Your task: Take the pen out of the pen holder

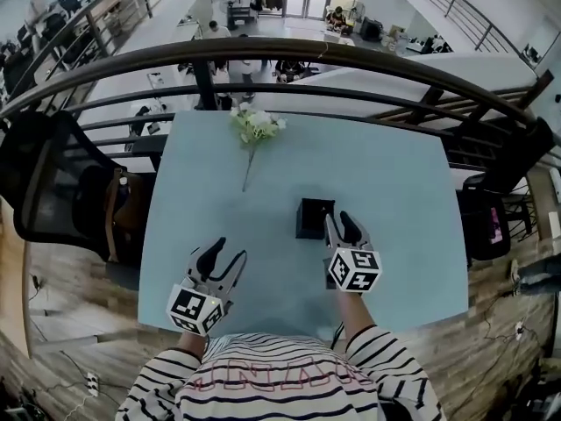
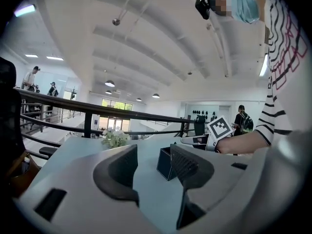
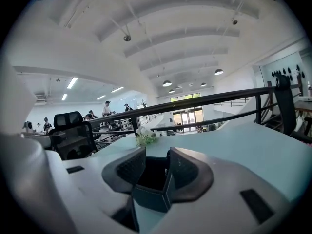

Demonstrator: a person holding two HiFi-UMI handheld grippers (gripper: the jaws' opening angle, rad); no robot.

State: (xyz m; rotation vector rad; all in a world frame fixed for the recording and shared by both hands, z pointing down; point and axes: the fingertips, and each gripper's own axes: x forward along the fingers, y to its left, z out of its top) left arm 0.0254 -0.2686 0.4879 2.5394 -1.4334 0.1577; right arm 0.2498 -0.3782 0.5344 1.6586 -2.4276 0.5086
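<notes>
**Nearest: operator.** Black-and-white striped sleeves (image 1: 386, 358) are seen at the bottom edge of the head view.

**Left hand-held gripper** (image 1: 230, 251). Grey, two-jawed, with a marker cube. It is held low over the near left part of the pale blue rectangular table (image 1: 377, 182). In the left gripper view its jaws (image 2: 153, 155) are shown apart, with only bare tabletop between them. It is set well apart from the task's container.

**Right hand-held gripper** (image 1: 340, 222). Same type. It is placed at the near right corner of the holder. In the right gripper view the jaws (image 3: 157, 160) are shown apart and poised just above the holder's open mouth, with the near corner below them. Nothing is clamped, and contact with the rim cannot be settled.

**Black square open-topped pen holder** (image 1: 303, 231). It stands upright near the table's middle. Its dark interior (image 3: 146, 196) is looked into from the right gripper view, and its side wall (image 2: 165, 165) is seen beyond the left gripper's right jaw.

**Pen.** None is made out in any view. The holder's inside is too dark to show whether one is within, and none is seen lying on the table.

**Small bunch of white flowers on a thin stem** (image 1: 256, 125). Laid flat near the far edge.

**Beyond.** A dark curved metal railing (image 1: 351, 60) and a black mesh office chair (image 1: 53, 182) at the left.

**Progress.** It is judged early. The reach to the holder appears made, while grasp and withdrawal are not yet done.
</notes>
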